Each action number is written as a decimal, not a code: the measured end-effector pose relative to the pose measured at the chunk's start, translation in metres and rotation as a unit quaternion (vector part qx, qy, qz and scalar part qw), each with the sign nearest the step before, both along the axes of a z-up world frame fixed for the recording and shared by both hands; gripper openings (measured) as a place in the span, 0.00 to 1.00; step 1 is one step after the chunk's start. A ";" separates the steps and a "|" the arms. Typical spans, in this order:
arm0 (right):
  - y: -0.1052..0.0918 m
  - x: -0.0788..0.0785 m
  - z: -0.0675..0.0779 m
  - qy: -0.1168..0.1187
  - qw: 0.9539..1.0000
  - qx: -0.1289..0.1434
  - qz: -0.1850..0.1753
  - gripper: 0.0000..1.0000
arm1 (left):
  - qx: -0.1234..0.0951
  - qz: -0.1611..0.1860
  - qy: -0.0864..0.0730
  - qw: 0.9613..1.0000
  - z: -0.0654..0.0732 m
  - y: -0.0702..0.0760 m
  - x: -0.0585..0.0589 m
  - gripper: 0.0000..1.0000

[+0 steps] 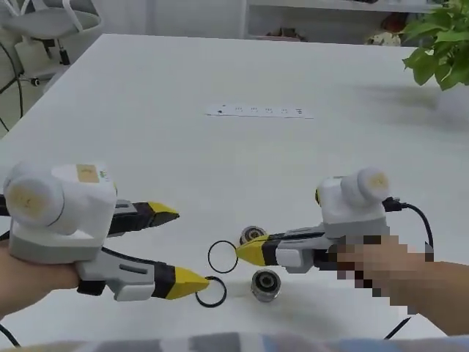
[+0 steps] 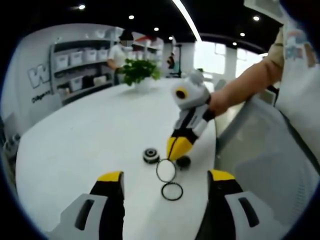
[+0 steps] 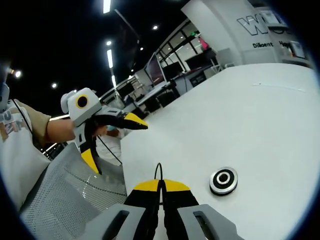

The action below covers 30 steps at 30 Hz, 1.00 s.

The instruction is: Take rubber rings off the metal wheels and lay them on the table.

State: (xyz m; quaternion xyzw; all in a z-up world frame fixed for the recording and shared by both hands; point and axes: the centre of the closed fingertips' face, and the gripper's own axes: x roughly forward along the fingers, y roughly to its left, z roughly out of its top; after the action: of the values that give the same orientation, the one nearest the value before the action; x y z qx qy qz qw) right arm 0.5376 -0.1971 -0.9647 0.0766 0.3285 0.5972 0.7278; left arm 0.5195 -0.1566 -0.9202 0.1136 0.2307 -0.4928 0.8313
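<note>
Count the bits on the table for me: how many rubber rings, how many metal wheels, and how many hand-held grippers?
Rubber rings: 2
Metal wheels: 2
Hand-held grippers: 2
Total: 6

The table (image 1: 220,161) is smooth and matt, the wheels (image 1: 265,284) glossy metal, the rings (image 1: 209,257) probably rubber.

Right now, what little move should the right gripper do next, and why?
Probably open the right gripper: its jaws are shut on a rubber ring that seems already off the metal wheels and down at the table, beside a second ring.
</note>
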 end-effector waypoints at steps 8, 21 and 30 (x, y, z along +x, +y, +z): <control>0.010 -0.017 -0.012 0.020 0.999 -0.022 0.037 0.00 | 0.005 0.005 -0.003 1.000 -0.001 0.008 -0.004 0.70; 0.013 -0.022 -0.031 0.027 0.997 -0.055 0.052 0.00 | 0.003 0.019 -0.001 1.000 -0.001 0.014 -0.006 0.70; 0.014 -0.020 -0.039 0.028 0.996 -0.070 0.048 0.00 | 0.006 0.024 0.004 1.000 -0.005 0.018 -0.007 0.69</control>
State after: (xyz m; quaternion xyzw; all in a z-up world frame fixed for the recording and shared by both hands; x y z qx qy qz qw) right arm 0.5178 -0.1828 -1.0042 0.0265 0.3930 0.6049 0.6920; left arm 0.5127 -0.1385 -0.9252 0.1109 0.2398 -0.4713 0.8415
